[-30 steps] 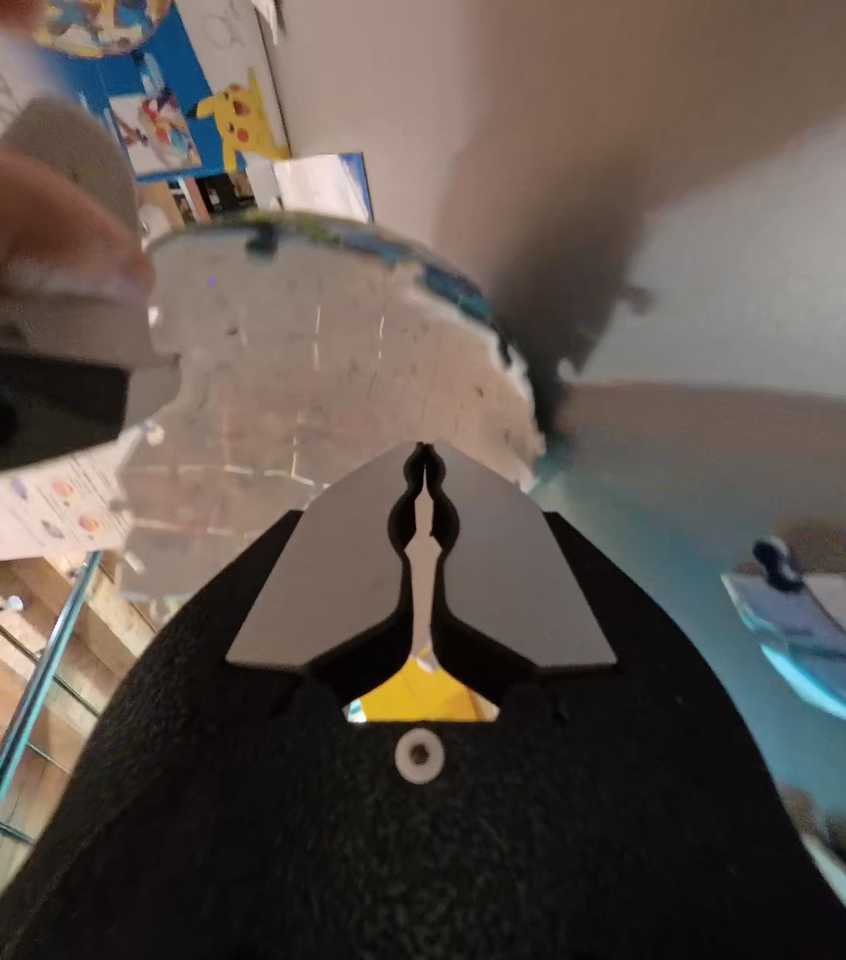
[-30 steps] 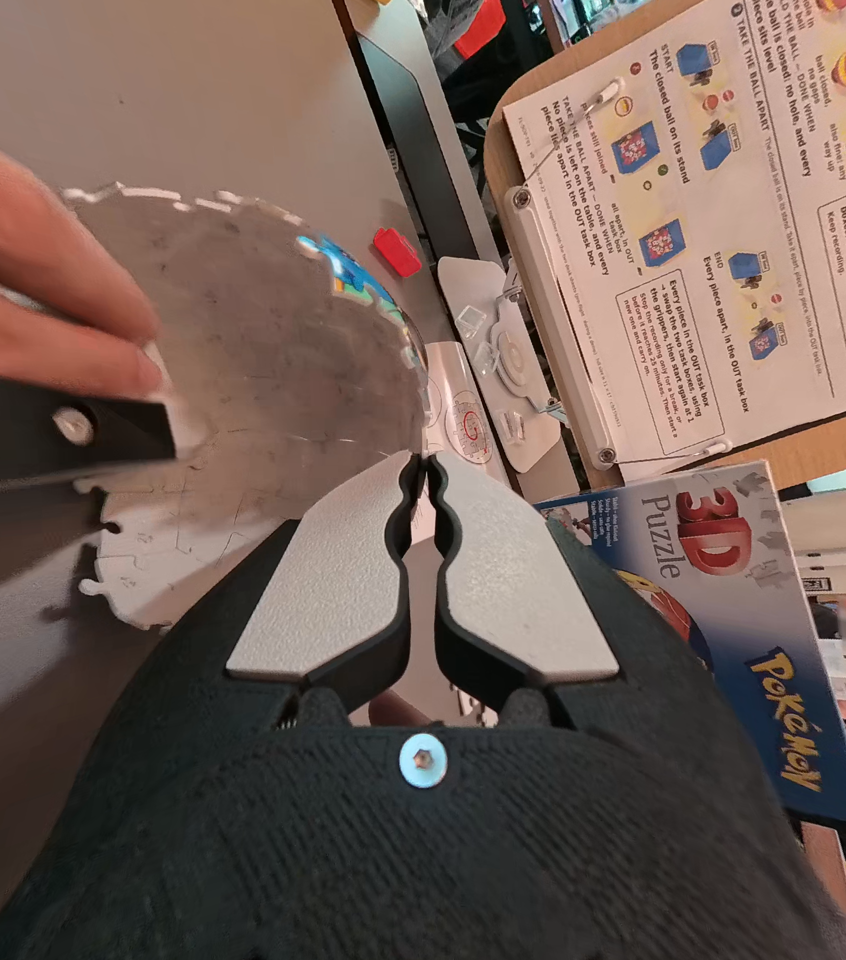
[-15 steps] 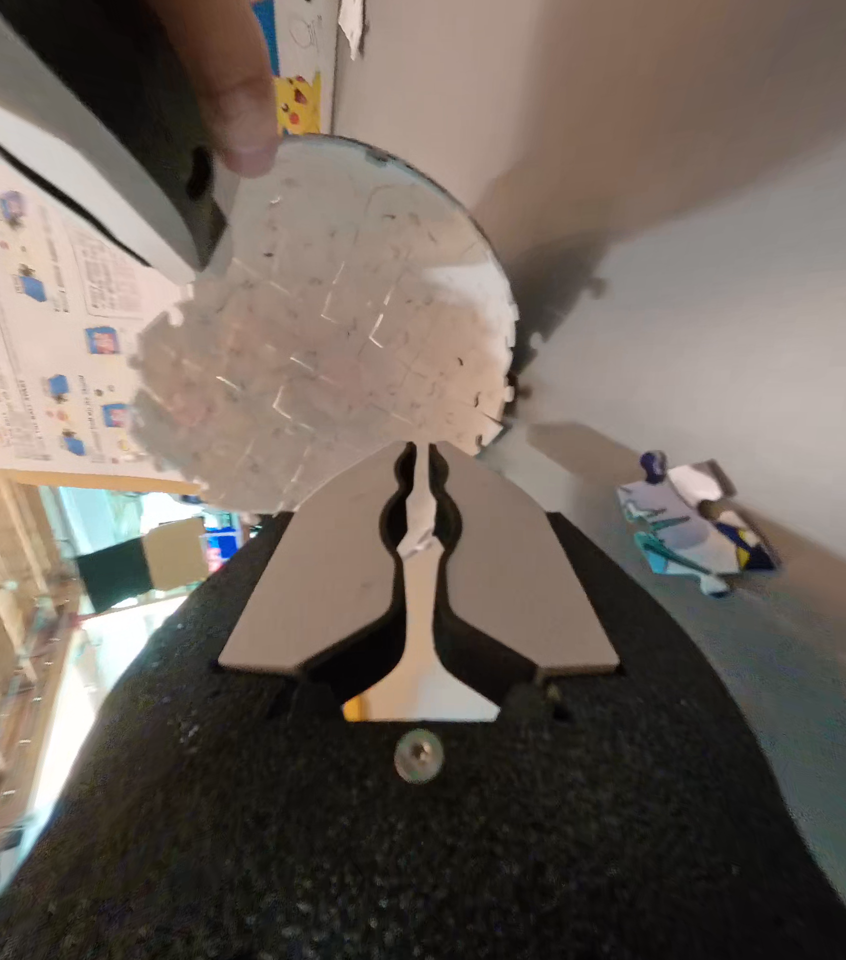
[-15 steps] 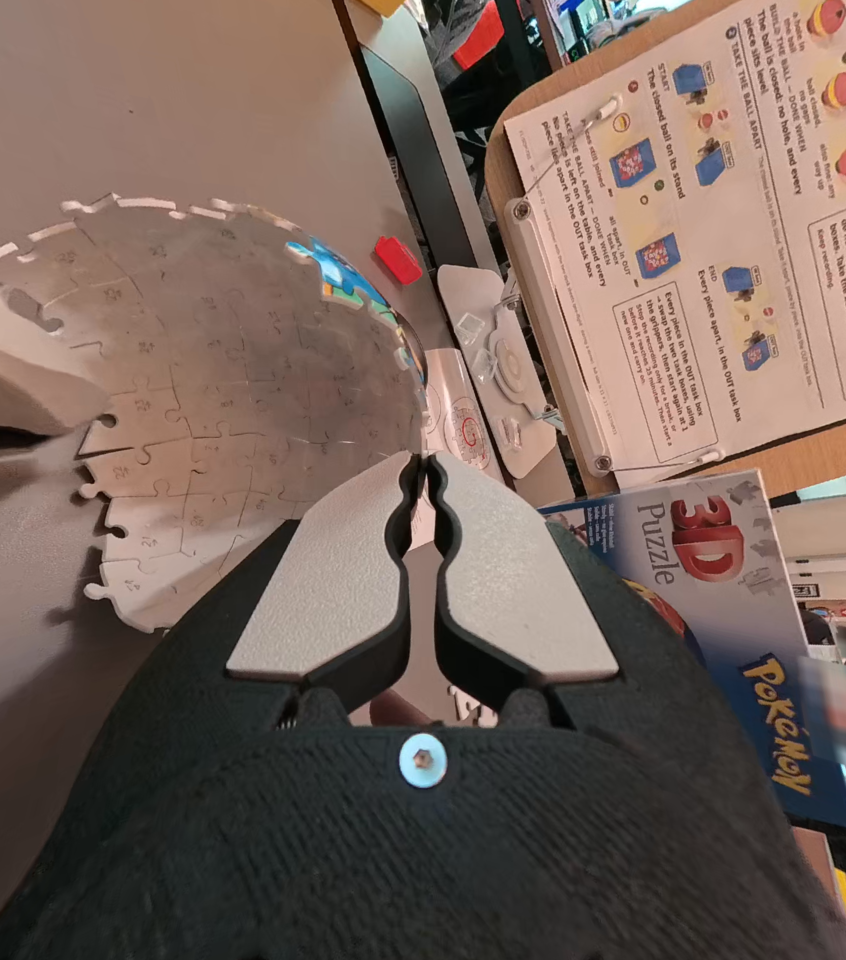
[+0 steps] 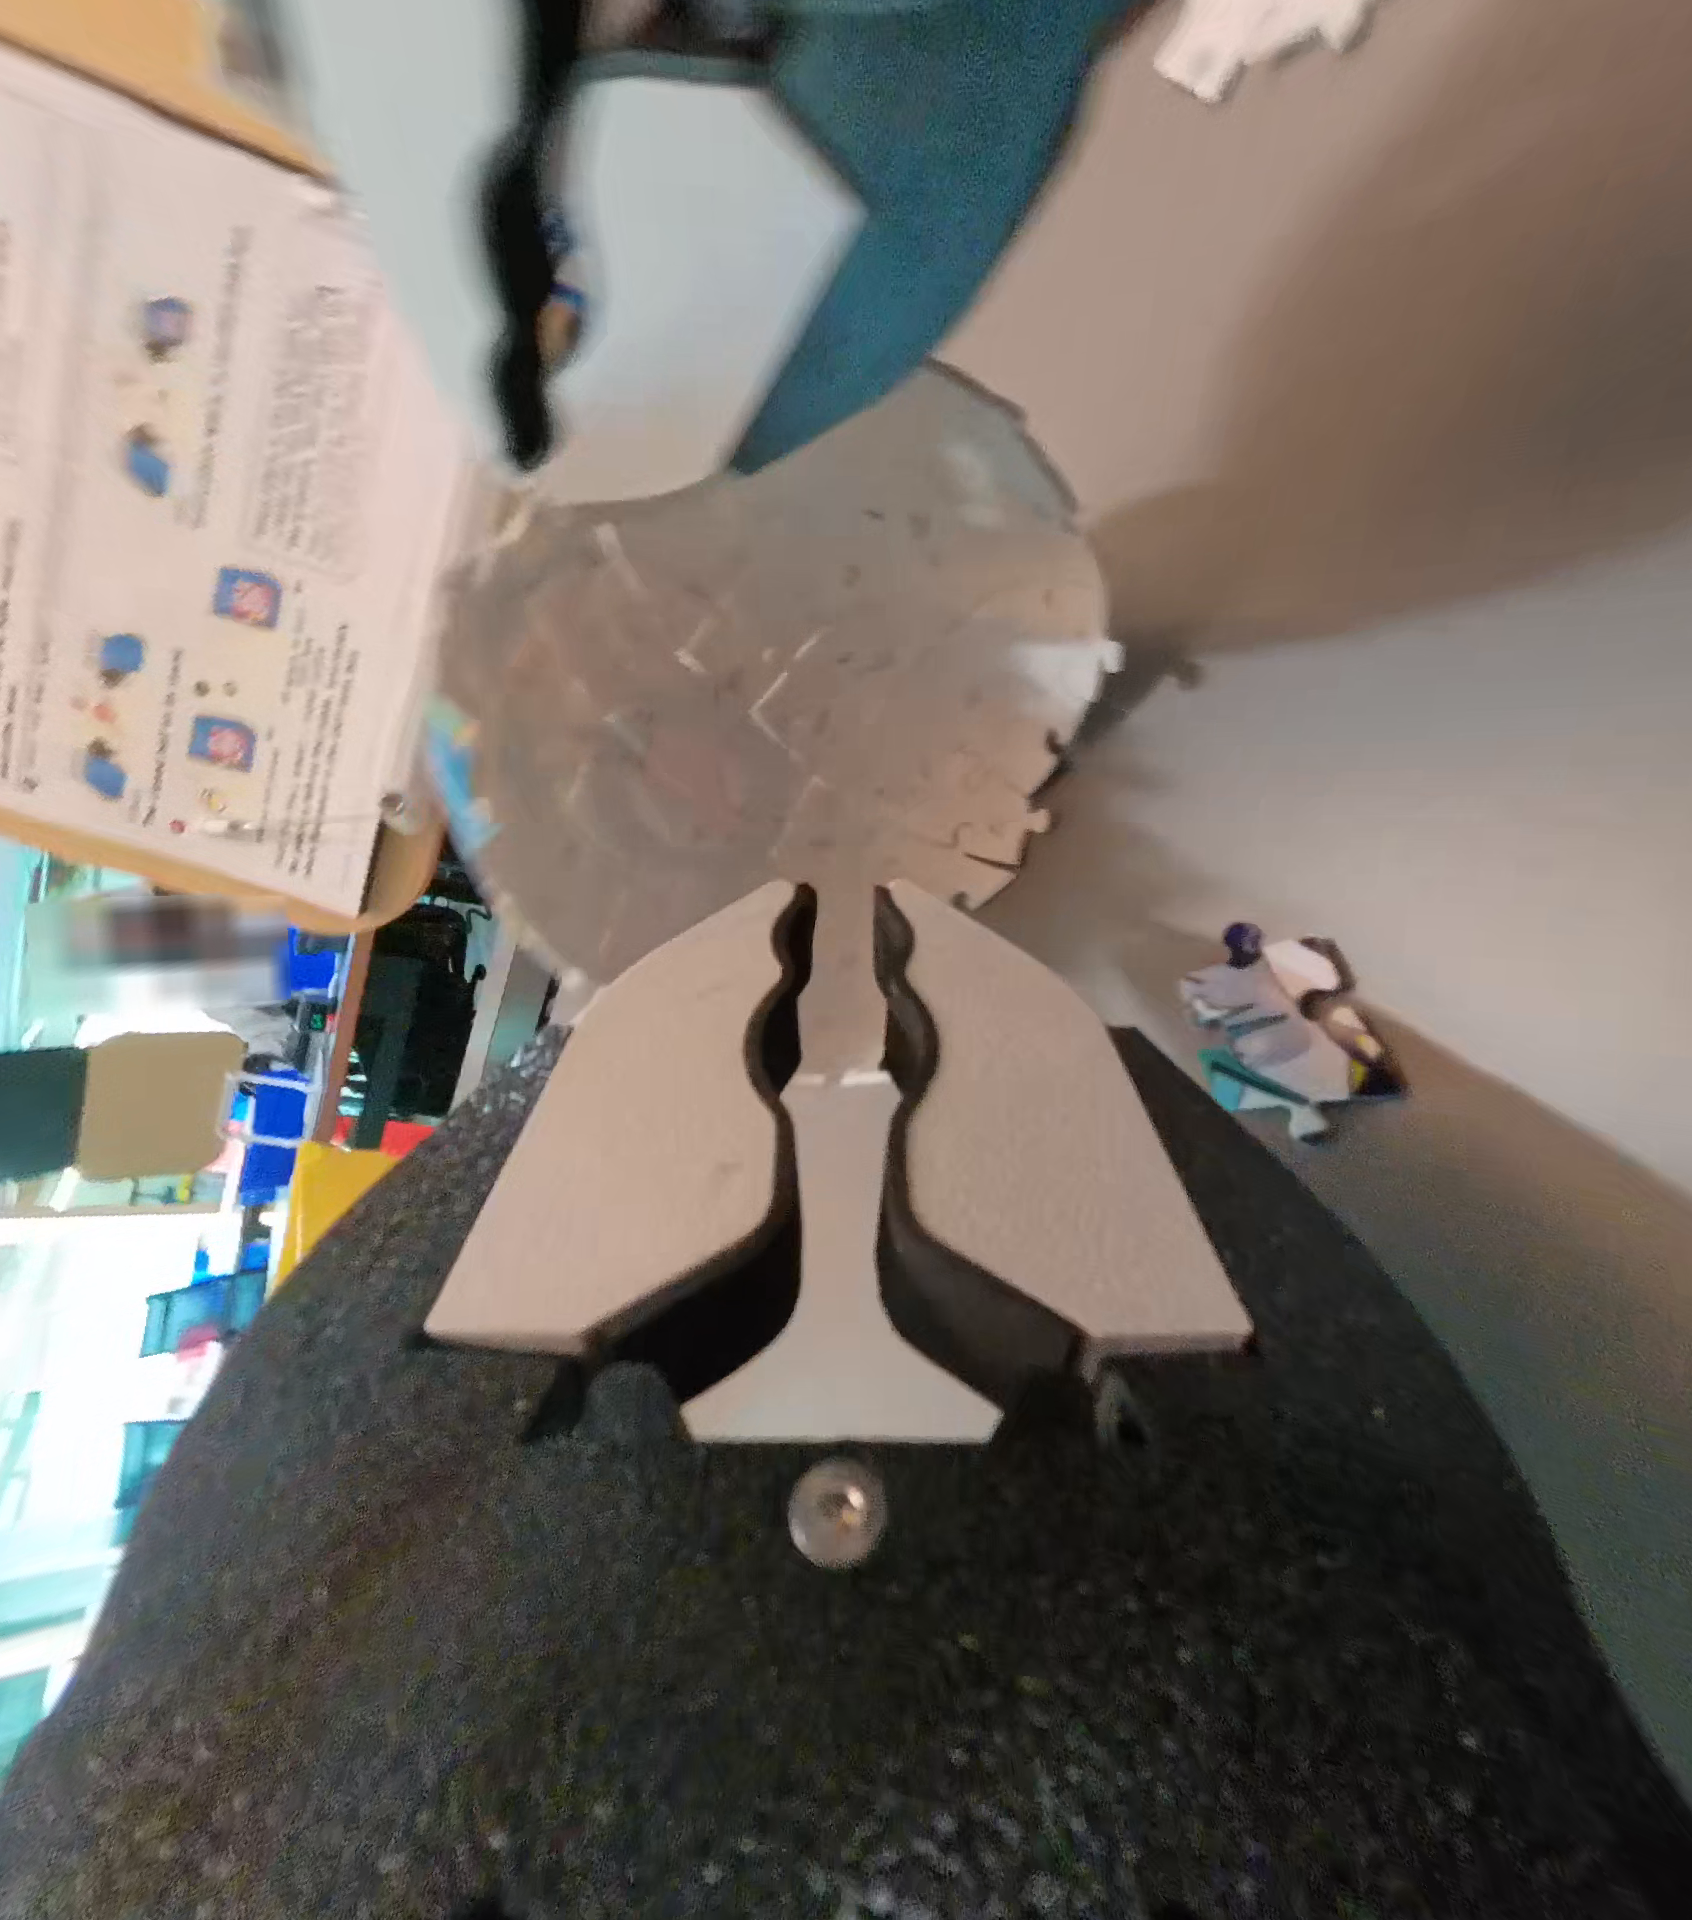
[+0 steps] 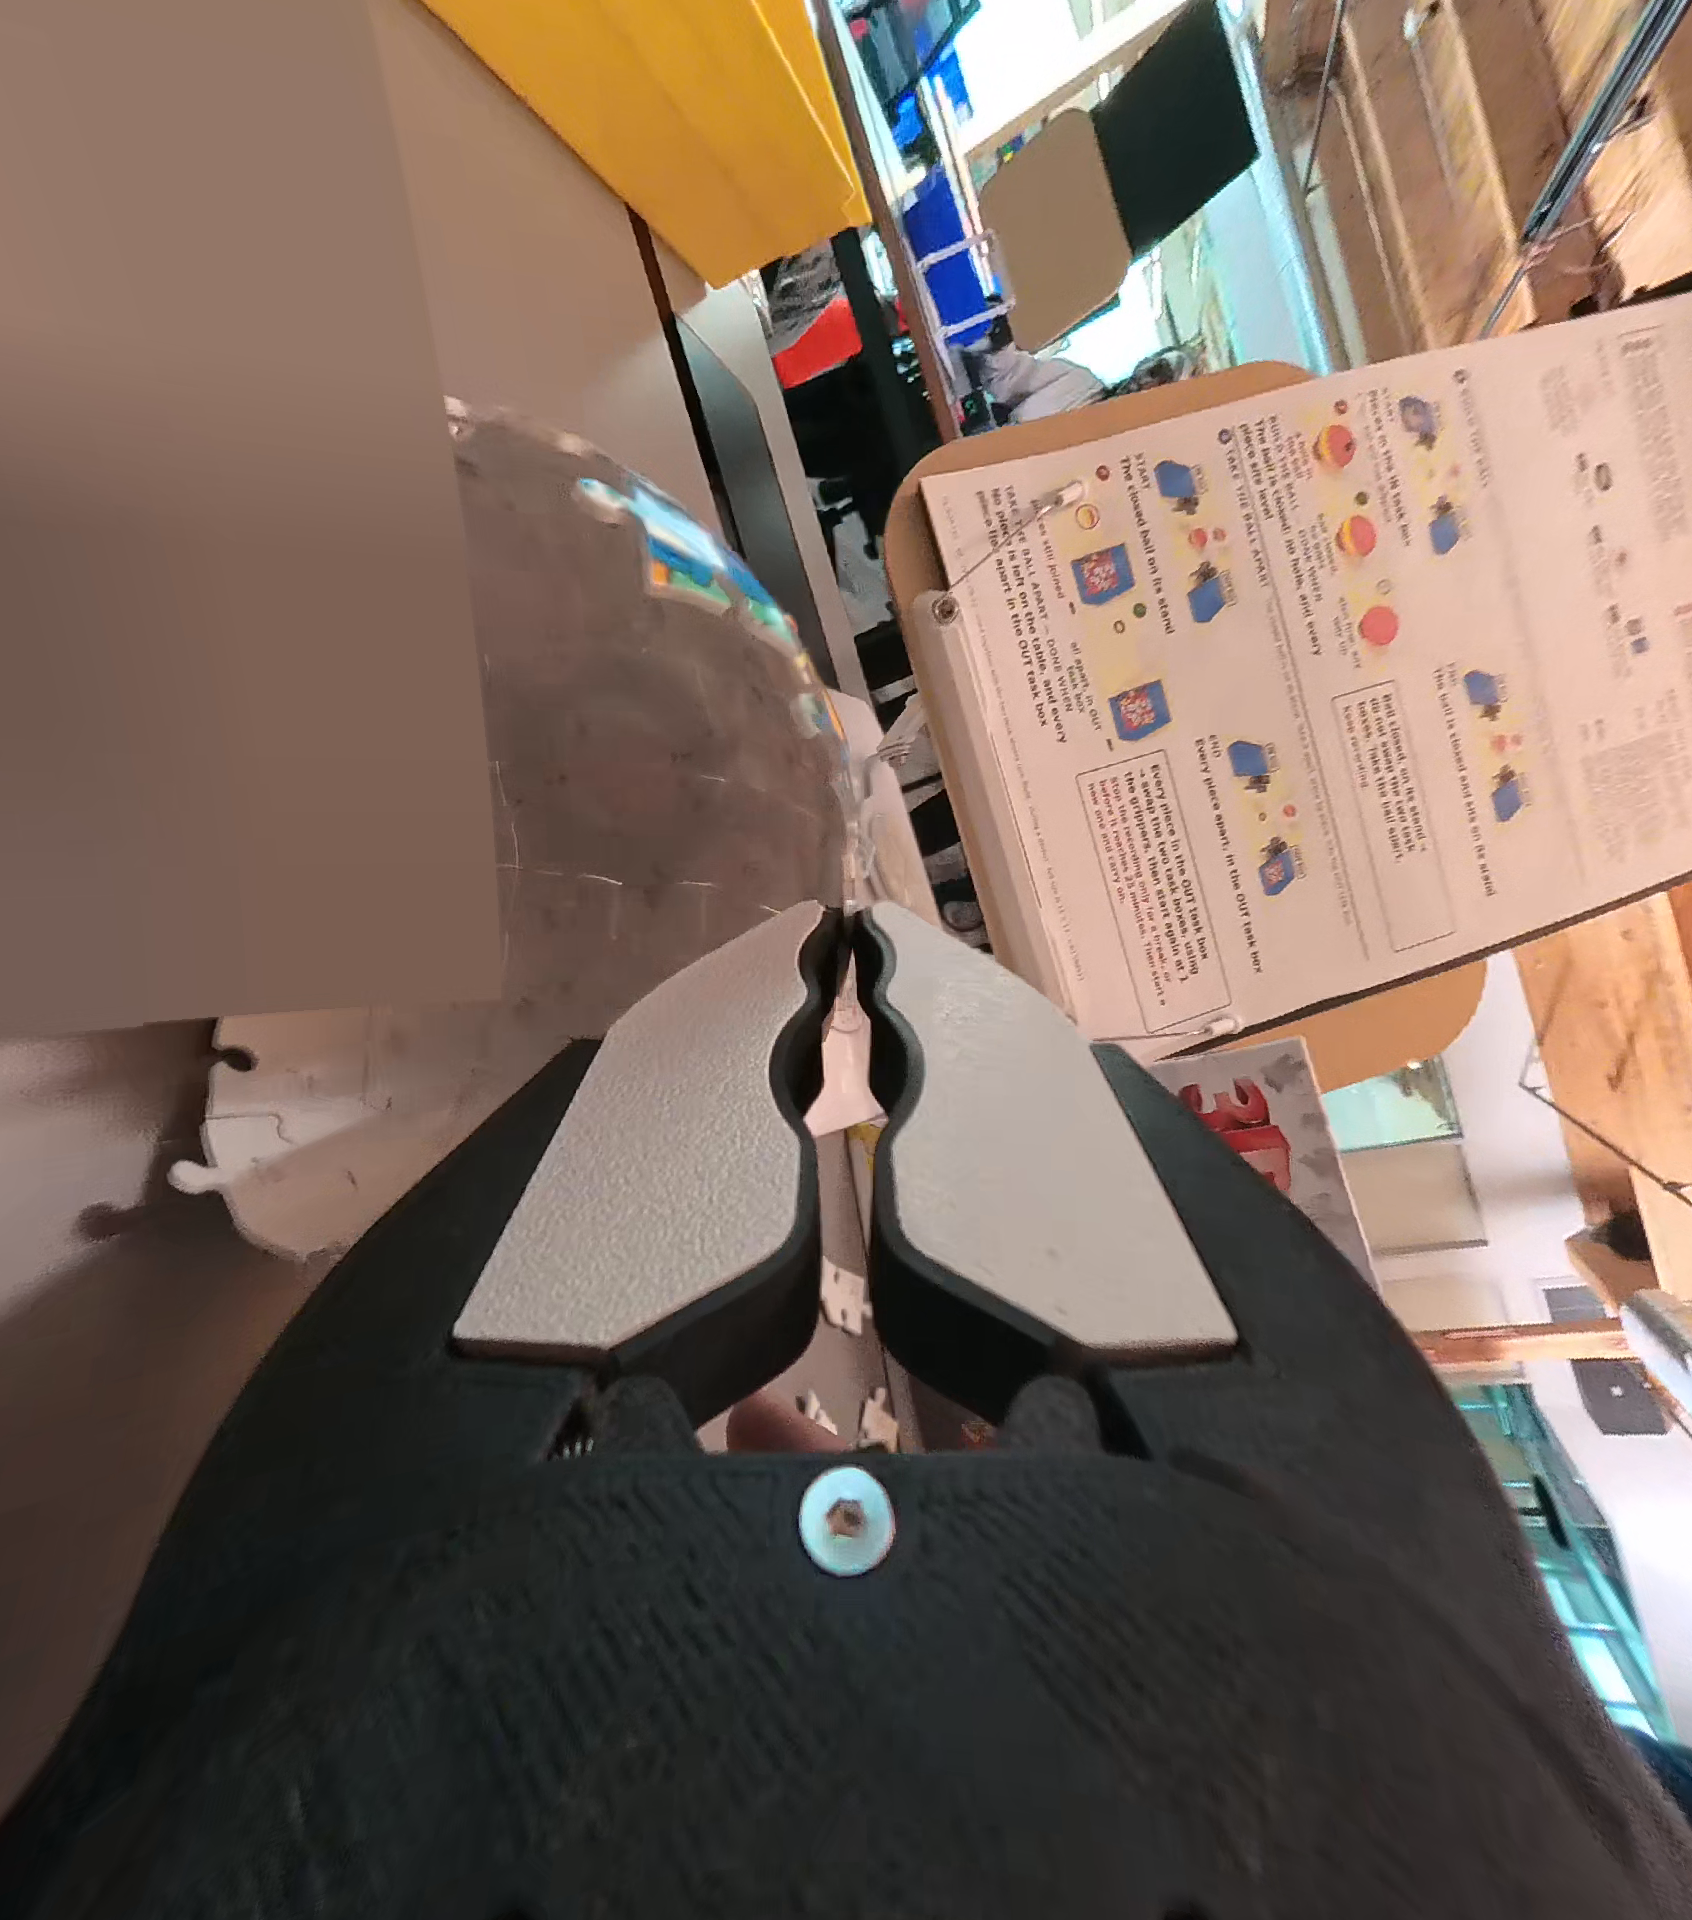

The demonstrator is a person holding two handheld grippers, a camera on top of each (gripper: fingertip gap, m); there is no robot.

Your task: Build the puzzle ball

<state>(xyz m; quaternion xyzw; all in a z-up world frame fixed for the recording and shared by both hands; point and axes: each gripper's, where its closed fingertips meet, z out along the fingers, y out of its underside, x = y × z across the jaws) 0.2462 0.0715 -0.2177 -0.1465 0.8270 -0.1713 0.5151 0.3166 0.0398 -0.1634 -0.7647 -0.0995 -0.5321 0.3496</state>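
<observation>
Two grippers are meeting on one thing: the half-built puzzle ball shell (image 5: 780,707), its grey inner side facing my cameras. My left gripper (image 5: 844,914) is pinching the shell's lower rim, the edge running down between the closed fingers. My right gripper (image 6: 848,920) is pressing its tips together on the shell's (image 6: 655,769) rim too, beside the coloured outer face. A few loose joined pieces (image 5: 1283,1029) are lying on the grey table (image 5: 1548,883), well apart from the shell. An instruction sheet (image 6: 1341,665) on a board is standing behind, with the puzzle box (image 6: 1257,1164) below it.
</observation>
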